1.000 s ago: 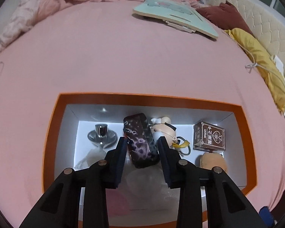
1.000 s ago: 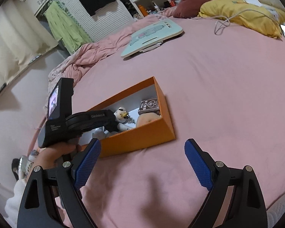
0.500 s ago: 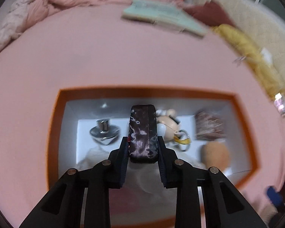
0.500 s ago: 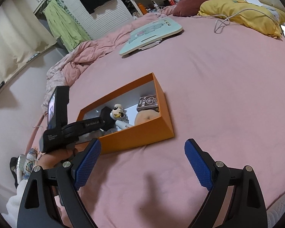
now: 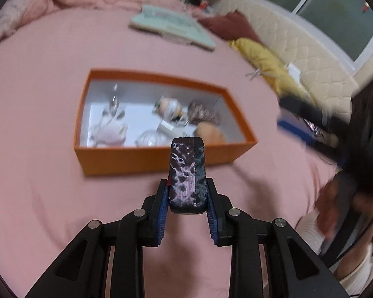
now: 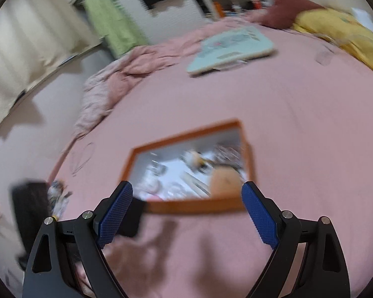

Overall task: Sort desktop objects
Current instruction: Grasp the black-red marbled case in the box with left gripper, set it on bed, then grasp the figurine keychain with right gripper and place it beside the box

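My left gripper [image 5: 187, 196] is shut on a dark patterned pouch [image 5: 187, 173] and holds it above the pink bedspread, in front of the orange box [image 5: 146, 157]. The box holds several small things: a doll figure [image 5: 170, 106], a brown patterned card box [image 5: 204, 115], a tan round item [image 5: 210, 132] and clear plastic. My right gripper [image 6: 187, 211] is open and empty, hovering over the near edge of the same orange box [image 6: 186, 207]. Both views are motion-blurred.
A pale green board [image 5: 171, 26] lies far back on the bed. A yellow cloth [image 5: 263, 57] and a maroon pillow [image 5: 230, 24] lie by the headboard on the right. A crumpled pink blanket [image 6: 116, 84] lies at the left.
My left gripper closed on the pouch, lifted it out of the box and pulled back toward me. My right gripper moved forward to over the box, still open.
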Motion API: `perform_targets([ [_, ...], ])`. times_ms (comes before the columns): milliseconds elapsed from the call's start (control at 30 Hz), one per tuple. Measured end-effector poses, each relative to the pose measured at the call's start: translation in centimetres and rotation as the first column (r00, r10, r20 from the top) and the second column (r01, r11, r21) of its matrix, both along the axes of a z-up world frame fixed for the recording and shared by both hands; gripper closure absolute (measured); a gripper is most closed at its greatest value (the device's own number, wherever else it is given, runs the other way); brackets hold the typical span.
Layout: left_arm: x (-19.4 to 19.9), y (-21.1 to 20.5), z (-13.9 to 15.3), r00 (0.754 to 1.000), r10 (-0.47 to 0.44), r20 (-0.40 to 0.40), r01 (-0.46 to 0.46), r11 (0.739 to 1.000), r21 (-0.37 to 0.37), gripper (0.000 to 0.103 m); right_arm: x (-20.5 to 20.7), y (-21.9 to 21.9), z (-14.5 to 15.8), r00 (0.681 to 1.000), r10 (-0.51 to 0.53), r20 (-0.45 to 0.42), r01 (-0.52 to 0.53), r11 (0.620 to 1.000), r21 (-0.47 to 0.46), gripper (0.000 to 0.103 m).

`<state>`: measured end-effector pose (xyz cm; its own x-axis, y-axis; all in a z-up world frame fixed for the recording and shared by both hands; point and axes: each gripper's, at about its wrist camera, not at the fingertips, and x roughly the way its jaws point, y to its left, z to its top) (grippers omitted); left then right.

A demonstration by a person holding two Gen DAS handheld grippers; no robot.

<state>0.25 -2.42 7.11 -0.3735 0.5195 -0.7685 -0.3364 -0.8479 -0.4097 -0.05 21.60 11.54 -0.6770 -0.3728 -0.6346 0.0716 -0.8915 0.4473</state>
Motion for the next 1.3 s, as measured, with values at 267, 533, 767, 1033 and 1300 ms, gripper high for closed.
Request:
perform_targets([
  [267, -1.5, -2.1, -0.8, 0.994, 0.086, 0.069, -0.093, 0.991, 0.101, 0.048, -12.5, -5.5, -4.7, 0.949, 0.171, 0.266, -0.220, 0.961, 0.168, 0.050],
  [533, -1.9, -3.5, 0.5, 0.981, 0.191, -0.019, -0.186, 0.969, 0.160, 0.048, -15.2, -5.7, -9.6, 0.915, 0.112, 0.387, -0.198, 0.962, 0.189, 0.051],
  [767, -2.7, -3.9, 0.1, 0.973, 0.229, -0.029, -0.222, 0.964, 0.146, 0.048, -15.7, -5.6, -10.6, 0.901, 0.105, 0.421, -0.218, 0.948, 0.230, 0.060],
  [1033, -3.1, -5.5, 1.2, 0.950, 0.297, -0.095, -0.275, 0.942, 0.193, 0.048, -9.6, -3.0, -3.5, 0.968, 0.147, 0.205, -0.179, 0.973, 0.146, 0.060],
  [1300, -2.7, -5.9, 2.1, 0.930, 0.324, -0.172, -0.288, 0.935, 0.205, 0.048, 3.4, -1.6, -4.1, 0.966, 0.124, 0.225, -0.150, 0.984, 0.100, 0.060],
])
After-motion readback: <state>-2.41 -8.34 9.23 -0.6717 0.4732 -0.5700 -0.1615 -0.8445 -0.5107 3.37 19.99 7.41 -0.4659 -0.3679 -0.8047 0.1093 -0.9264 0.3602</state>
